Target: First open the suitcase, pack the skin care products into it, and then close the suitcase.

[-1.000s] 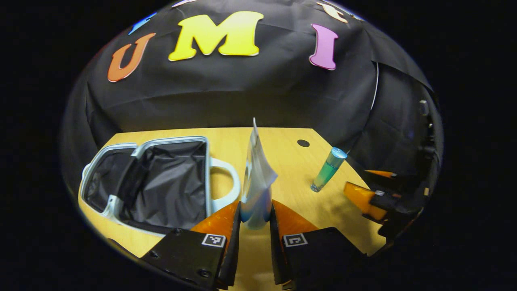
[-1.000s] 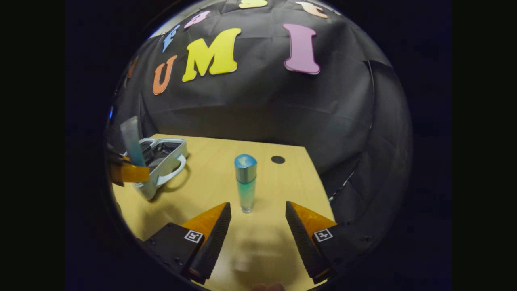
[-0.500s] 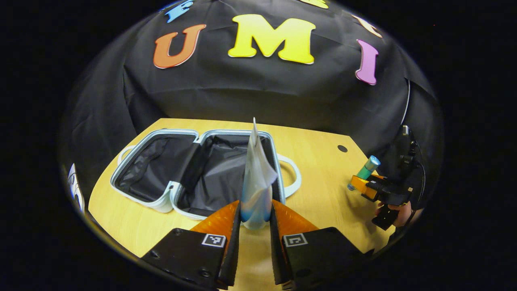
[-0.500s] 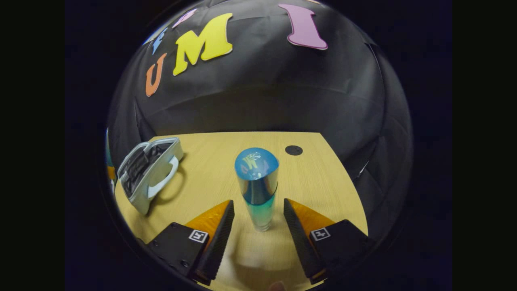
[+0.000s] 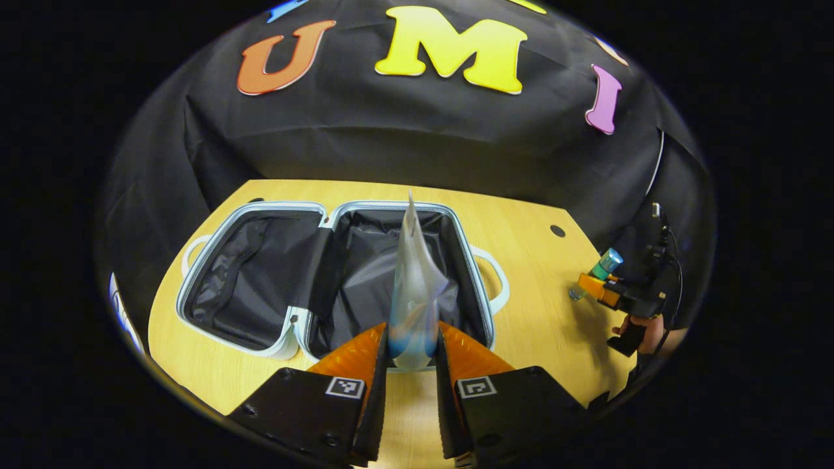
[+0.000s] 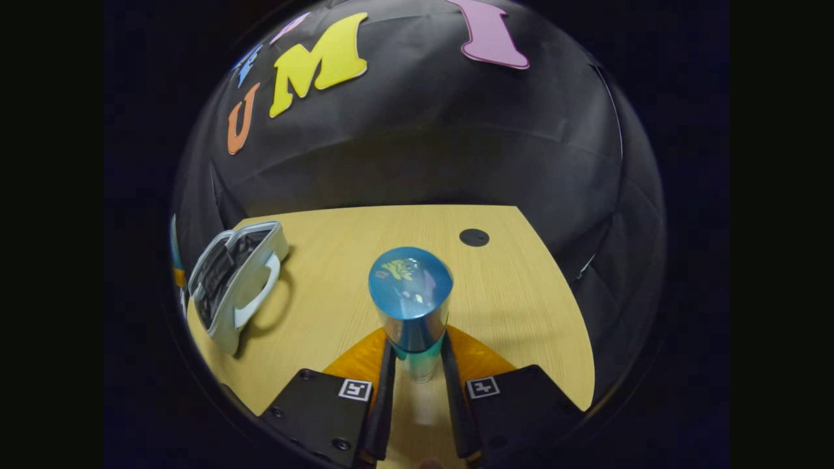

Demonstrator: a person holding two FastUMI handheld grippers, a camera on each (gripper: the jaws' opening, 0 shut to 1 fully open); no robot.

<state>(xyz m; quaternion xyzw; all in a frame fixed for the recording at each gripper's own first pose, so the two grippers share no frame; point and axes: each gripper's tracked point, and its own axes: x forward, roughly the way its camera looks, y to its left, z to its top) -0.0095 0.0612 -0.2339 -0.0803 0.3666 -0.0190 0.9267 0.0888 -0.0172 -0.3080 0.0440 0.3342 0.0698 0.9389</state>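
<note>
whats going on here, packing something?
A person is packing skin care products into an open suitcase lying flat on a wooden table. The left tongs are shut on a soft tube, held upright at the near edge of the suitcase's right half. The right tongs are shut on a blue-capped bottle off to the side. Nothing lies in the suitcase yet.

Wood-grain matt table (image 6: 521,306), suitcase (image 5: 260,218) with a smooth hard shell and matt black cloth lining, glossy bottle (image 6: 412,306), shiny soft-plastic tube (image 5: 414,293).
</note>
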